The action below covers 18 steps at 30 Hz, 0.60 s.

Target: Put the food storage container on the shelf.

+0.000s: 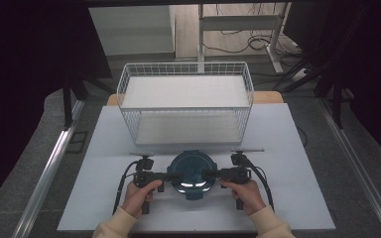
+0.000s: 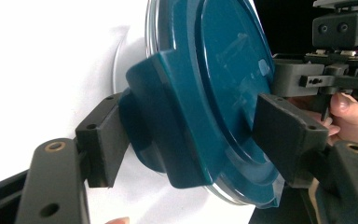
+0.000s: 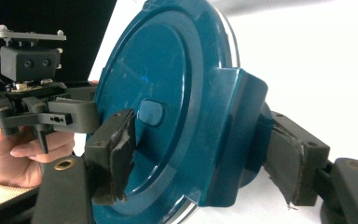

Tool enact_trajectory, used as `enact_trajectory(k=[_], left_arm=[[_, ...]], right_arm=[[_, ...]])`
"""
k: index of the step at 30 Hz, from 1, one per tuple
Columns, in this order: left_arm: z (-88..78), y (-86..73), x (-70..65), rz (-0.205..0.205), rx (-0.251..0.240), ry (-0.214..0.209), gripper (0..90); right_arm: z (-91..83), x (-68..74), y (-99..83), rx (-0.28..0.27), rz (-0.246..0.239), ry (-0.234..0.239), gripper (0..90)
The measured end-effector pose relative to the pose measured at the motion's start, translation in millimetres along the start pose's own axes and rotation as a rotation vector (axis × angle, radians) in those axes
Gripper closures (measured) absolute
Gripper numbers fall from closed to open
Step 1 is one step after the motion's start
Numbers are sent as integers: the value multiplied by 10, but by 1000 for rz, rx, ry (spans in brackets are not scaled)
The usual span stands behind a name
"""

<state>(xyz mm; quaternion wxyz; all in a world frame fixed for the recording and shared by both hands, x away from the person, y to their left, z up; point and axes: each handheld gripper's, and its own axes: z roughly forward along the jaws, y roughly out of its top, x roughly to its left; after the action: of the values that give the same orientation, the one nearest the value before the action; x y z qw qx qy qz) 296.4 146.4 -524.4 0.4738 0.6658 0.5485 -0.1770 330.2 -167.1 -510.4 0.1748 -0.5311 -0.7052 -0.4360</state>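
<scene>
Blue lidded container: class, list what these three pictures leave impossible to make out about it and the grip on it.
- Contents of the container: high view, the lid covers them.
- Left gripper pads: left gripper view, the clip hides whether they press.
- Right gripper far pad: right gripper view, hidden behind the clip.
- Basket lower shelf: high view, partly hidden by the upper shelf.

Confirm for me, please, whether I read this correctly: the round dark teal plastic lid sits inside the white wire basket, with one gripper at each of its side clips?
Not quite. The round dark teal plastic lid lies on the white table, in front of the white wire basket, not inside it; the high view shows this. The rest holds: the left gripper and the right gripper each straddle a side clip.
</scene>
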Motion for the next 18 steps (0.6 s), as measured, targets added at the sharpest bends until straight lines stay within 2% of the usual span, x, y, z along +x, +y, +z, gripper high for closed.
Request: enact_trajectory(k=[5,7,11,18], left_arm=[[-45,-28,-65,23,-5,19,318],[-70,-38,-88,35,-9,23,333],[-100,-43,-76,29,-11,7,362],[-171,-45,-92,47,-31,4,408]], right_arm=[[-45,51,-30,-21,-30,-9,346],[-72,65,-45,-32,-21,-5,366],[-105,72,-74,-47,-21,5,387],[-135,113,-91,-70,-56,10,409]])
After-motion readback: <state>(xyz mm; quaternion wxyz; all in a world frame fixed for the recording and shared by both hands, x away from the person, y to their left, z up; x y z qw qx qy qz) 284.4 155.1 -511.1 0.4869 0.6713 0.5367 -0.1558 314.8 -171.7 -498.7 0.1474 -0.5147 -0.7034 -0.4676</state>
